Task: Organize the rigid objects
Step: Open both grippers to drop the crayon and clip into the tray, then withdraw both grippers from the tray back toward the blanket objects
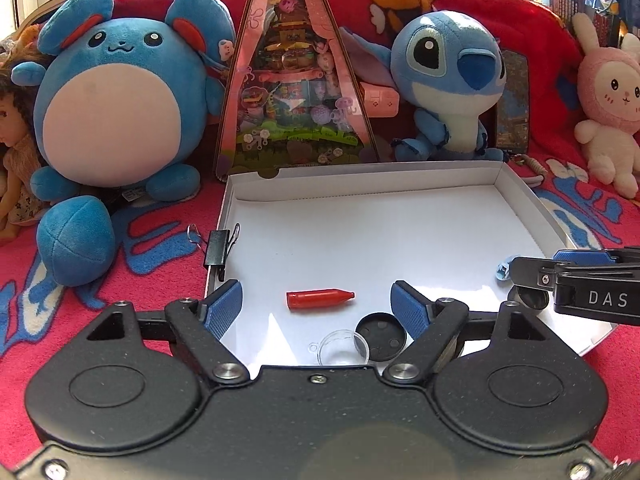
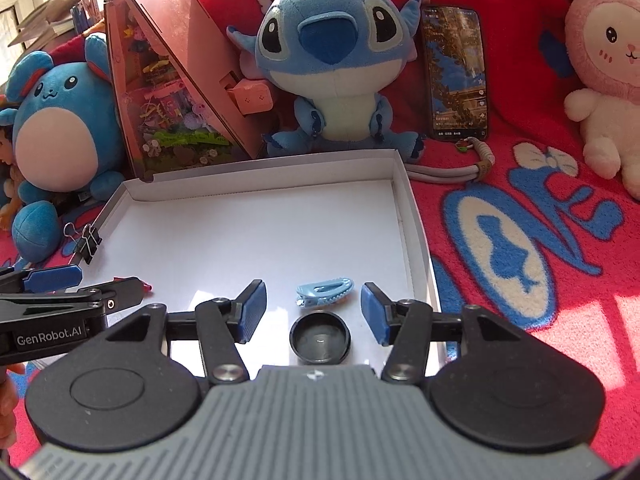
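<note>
The blue-padded fingers (image 1: 224, 308) of the left gripper (image 1: 318, 306) are seen spread wide above a shallow white box (image 1: 360, 184) laid on a red blanket (image 1: 152, 240), with nothing pinched between them. A red crayon-shaped piece (image 1: 320, 300) is shown lying free on the box floor in the gap, pointing toward 3 o'clock, while a clear round cap (image 1: 340, 348) and a black round lid (image 1: 380, 338) are seen touching at 5 o'clock from it. The right gripper (image 2: 314, 312) is likewise held spread and empty; a light blue hair clip (image 2: 326, 290) lies between its pads, and a black cup-shaped lid (image 2: 320, 340) sits just below at 6 o'clock. A black binder clip (image 1: 218, 246) is clamped on the box's left wall, at 10 o'clock from the red piece.
</note>
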`<state>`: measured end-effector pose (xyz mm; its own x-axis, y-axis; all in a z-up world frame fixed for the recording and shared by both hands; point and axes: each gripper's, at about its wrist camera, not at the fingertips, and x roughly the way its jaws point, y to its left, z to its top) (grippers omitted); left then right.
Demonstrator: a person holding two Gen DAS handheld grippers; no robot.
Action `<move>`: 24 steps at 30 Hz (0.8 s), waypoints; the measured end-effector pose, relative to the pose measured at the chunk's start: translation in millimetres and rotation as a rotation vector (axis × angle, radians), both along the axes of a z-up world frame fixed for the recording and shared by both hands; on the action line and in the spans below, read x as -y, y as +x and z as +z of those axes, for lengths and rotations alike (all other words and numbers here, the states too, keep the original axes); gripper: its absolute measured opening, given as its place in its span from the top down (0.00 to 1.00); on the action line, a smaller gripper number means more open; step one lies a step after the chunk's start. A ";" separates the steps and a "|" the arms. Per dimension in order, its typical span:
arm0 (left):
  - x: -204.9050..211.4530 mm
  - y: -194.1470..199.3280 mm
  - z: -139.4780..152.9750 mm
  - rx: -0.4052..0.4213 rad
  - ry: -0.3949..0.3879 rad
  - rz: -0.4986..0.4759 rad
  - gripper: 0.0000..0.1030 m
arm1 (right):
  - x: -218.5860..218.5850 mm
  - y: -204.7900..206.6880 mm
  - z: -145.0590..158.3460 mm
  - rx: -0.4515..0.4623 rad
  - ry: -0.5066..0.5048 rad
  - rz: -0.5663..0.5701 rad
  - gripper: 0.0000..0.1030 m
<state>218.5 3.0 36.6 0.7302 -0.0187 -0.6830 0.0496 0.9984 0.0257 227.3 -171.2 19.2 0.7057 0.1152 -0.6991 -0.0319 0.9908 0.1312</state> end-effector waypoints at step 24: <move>-4.8 -139.7 9.2 0.138 -0.026 -0.090 0.17 | 3.5 -137.5 8.8 0.251 -0.052 0.091 0.00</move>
